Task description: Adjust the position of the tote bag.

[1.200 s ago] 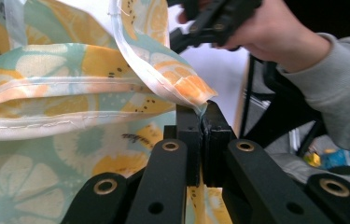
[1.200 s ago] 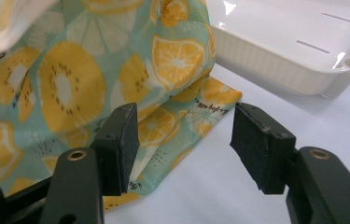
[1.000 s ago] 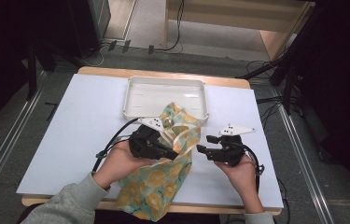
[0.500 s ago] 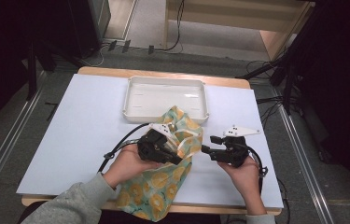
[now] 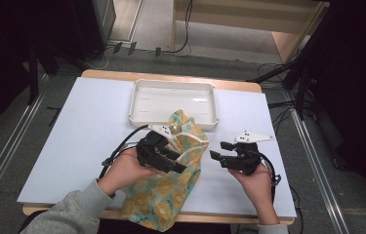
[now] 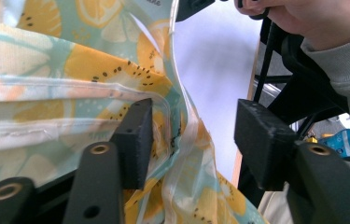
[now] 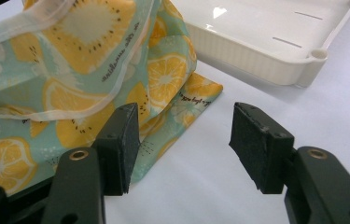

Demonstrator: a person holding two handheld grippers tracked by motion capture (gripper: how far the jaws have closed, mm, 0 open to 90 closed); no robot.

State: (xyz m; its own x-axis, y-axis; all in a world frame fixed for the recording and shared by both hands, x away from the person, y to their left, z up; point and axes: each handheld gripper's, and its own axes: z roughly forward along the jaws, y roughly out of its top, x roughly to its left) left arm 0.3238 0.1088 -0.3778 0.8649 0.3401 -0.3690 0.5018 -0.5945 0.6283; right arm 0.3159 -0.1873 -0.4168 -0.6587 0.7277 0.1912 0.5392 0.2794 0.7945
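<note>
High view: lemon-print cloth bag (image 5: 171, 185) just in front of white tray (image 5: 172, 101), left gripper (image 5: 174, 165) above it, right gripper (image 5: 218, 157) beside.

Left gripper view: jaws just opening, cloth between, unpressed.

Right gripper view: jaws wide, holding nothing.

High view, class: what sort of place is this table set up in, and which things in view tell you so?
Probably a lab or recording workspace, not a home: a white-topped table stands among loose floor cables, metal floor rails run beside it, and a person works with cabled hand-held grippers.
</note>
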